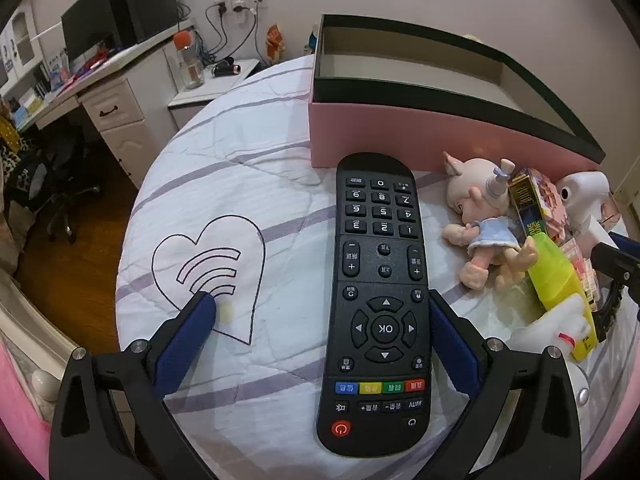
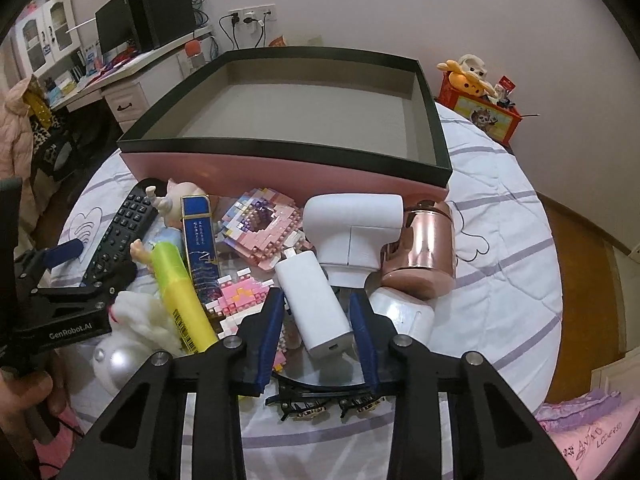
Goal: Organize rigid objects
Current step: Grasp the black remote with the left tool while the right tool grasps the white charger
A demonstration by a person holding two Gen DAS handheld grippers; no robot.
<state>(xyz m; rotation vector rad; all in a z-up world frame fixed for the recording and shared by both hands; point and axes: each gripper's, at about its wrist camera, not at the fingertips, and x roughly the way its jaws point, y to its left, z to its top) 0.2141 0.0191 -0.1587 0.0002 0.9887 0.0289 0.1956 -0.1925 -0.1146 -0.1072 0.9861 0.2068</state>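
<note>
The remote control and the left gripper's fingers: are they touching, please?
Touching on one side only. In the left wrist view the right finger rests against the remote control; bedsheet shows between it and the other finger.

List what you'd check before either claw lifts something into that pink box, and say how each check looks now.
1. Pink box is open, nothing inside: ok.
2. White power bank lies between the right gripper fingers: ok.
3. Pads pressing on it: not ok, gaps show.
4. Remote sits between the left gripper fingers: ok.
5. Left gripper grips it: not ok, jaws wide.
6. Highlighter stays clear of the lift: cannot tell.
</note>
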